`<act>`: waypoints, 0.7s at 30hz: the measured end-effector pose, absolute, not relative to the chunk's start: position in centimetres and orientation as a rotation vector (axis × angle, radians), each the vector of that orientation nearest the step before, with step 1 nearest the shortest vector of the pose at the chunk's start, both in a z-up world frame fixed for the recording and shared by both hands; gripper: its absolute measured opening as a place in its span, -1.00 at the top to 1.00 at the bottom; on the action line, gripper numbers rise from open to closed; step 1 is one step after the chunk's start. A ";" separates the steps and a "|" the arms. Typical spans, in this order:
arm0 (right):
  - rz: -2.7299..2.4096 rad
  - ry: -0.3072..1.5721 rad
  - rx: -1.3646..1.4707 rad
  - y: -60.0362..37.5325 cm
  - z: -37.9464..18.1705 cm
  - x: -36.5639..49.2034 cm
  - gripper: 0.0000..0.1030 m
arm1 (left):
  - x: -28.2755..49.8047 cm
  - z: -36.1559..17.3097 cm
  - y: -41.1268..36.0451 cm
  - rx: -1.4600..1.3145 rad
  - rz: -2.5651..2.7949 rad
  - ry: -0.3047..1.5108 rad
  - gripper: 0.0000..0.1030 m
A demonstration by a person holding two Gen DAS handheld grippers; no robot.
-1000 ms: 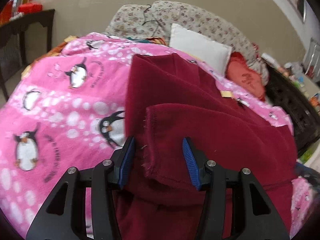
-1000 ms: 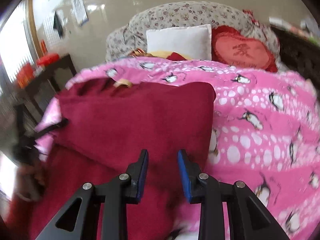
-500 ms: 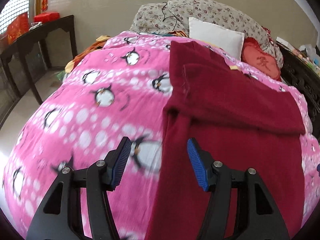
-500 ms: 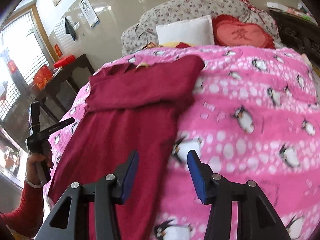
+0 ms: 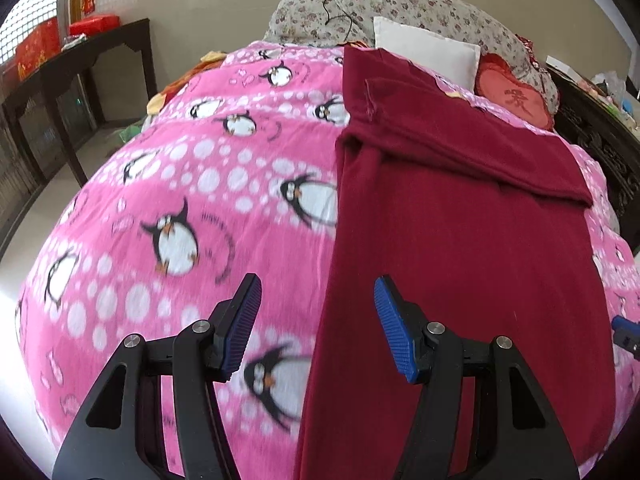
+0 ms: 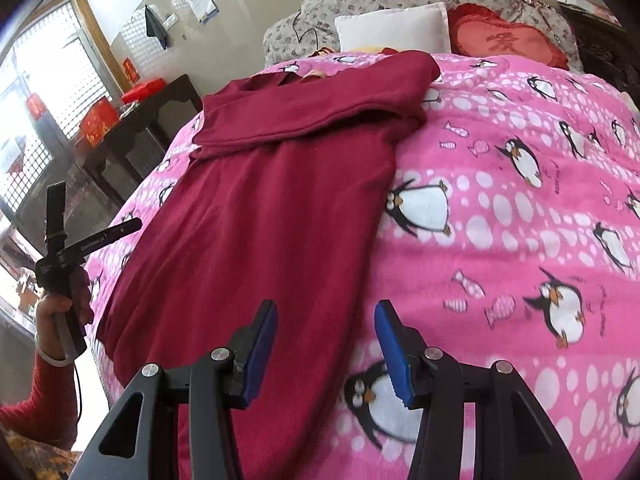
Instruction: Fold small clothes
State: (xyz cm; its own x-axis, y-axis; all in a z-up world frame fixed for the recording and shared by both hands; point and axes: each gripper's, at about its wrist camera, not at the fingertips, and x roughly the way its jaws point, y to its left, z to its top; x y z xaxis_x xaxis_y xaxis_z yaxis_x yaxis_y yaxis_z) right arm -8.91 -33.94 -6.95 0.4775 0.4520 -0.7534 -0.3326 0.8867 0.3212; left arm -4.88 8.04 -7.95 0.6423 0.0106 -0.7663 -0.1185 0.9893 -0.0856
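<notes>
Lengthwise, the dark red knitted garment lies flat on the pink penguin-print fleece blanket covering the bed, its long axis running from the near edge toward the white pillow. Its far end is folded back across its width. Both the left gripper and right gripper hover above the near end, fingers spread wide, holding nothing.

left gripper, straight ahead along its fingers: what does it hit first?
Likely the left edge of the maroon garment where it meets the pink penguin blanket; the open left gripper straddles that edge. Depth is unclear.
</notes>
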 end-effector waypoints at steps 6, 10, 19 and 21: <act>0.520 1.003 0.097 -34.7 -7.3 -11.8 0.03 | -8.3 -9.0 9.8 -0.198 0.034 0.959 -0.15; 0.552 1.020 0.122 -35.4 -7.9 -12.9 -0.01 | -10.6 -9.9 11.7 -0.307 0.013 0.999 -0.16; 0.687 1.035 0.190 -34.5 -9.0 -13.1 -0.10 | -12.7 -10.4 9.2 -0.277 -0.042 0.985 -0.74; 0.731 1.038 0.214 -33.8 -9.6 -13.2 -0.10 | -12.2 -10.7 8.4 -0.213 -0.046 0.996 -0.86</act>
